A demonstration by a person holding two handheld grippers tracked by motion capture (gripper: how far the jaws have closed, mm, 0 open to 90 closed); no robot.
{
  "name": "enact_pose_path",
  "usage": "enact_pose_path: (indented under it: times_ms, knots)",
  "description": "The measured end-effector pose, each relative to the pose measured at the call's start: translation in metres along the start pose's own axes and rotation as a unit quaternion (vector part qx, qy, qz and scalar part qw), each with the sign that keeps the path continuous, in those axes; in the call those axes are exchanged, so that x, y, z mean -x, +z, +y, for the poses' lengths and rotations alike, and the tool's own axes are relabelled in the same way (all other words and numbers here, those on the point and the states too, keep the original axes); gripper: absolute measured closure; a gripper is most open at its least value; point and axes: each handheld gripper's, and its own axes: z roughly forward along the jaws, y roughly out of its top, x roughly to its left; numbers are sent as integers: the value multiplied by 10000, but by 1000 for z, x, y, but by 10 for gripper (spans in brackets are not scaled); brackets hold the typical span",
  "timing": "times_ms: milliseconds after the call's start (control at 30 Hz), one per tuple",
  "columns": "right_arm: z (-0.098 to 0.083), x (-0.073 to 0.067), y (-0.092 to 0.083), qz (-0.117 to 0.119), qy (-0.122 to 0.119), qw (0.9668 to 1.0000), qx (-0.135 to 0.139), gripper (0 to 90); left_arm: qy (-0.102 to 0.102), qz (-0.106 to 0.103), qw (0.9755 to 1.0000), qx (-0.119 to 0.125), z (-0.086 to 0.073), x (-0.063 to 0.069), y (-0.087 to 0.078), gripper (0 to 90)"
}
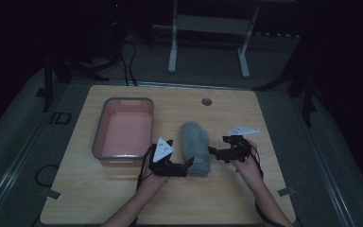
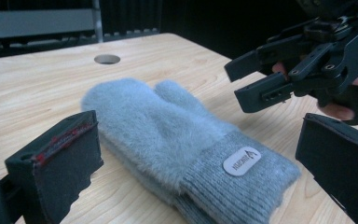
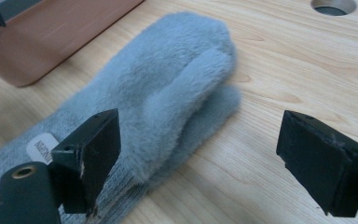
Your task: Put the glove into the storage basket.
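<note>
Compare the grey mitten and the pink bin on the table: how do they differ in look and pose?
The mitten is soft, furry and grey, with a knitted cuff; the bin is rigid, pink inside with a grey rim. The mitten lies flat at the table's middle, between the open left gripper and right gripper; the bin stands upright to its left, apart from both grippers. Both rest on the wooden table.

The mitten's [image 3: 158, 93] cuff is running off the right gripper view's left edge. The bin [image 3: 51, 35] is showing one wall there, blurred and cropped.
</note>
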Motion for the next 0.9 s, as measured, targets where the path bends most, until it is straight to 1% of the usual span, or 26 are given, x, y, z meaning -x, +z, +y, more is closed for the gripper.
enact_pose_path:
  times_ms: [33,67,100,133,167,200,233,267,300,333,367,400,433,467,500,567,600,633,667,700,733,767,833,900]
  knots:
    - [0,-1,-1,28,13,10000,15,109,80,57,9999,-95,2,1,3,3]
    - [1,-2,-2,2,26,10000,66,127,114,98,9998,-160,5,1,6,3]
    - [2,-3,-3,49,44,10000,73,133,91,64,9997,-229,8,0,10,3]
    - [3,-4,-2,61,44,10000,49,132,43,107,9995,-308,11,-1,14,3]
    - [3,-4,-2,61,44,10000,49,132,43,107,9995,-308,11,-1,14,3]
    - [4,-6,-1,35,17,10000,28,142,-7,88,9990,-434,15,-3,20,3]
    - [7,-7,1,90,3,10000,-37,200,-74,87,9986,-515,18,-4,24,3]
    - [8,-8,3,74,29,10000,-38,279,-148,91,9981,-586,19,-6,27,4]
    - [8,-8,3,36,105,9999,0,358,-208,166,9975,-650,20,-8,31,31]
    - [9,-6,5,134,263,9996,8,407,-246,196,9972,-679,20,-10,33,40]
    - [9,-4,7,245,394,9989,19,415,-279,172,9968,-731,20,-11,35,52]
    - [9,-1,9,339,554,9979,56,460,-295,183,9959,-837,19,-13,39,57]
    - [8,1,11,365,651,9972,105,486,-319,156,9950,-936,18,-15,41,64]
    - [7,3,14,393,748,9964,94,494,-342,141,9941,-1016,17,-16,43,104]
    - [6,5,17,410,822,9957,64,497,-358,187,9934,-1071,16,-17,45,149]
    - [4,5,23,459,951,9944,13,484,-392,211,9920,-1181,12,-20,49,155]
    - [2,4,26,480,954,9943,-29,477,-463,177,9917,-1190,11,-21,50,159]
    - [1,3,28,445,928,9947,-64,476,-529,162,9913,-1198,9,-22,50,197]
    - [0,1,31,380,886,9953,-109,468,-592,124,9907,-1217,7,-24,51,213]
    - [-2,0,34,343,847,9956,-190,467,-626,91,9897,-1285,5,-25,52,216]
    - [-4,-1,36,318,841,9956,-263,466,-649,62,9889,-1339,3,-26,52,241]
    - [-6,-2,39,298,850,9954,-323,465,-691,42,9878,-1396,2,-27,53,261]
    - [-10,-1,43,303,916,9941,-492,427,-779,24,9855,-1505,-2,-29,54,262]
    - [-15,-1,44,338,973,9930,-583,404,-815,8,9838,-1593,-6,-30,56,261]
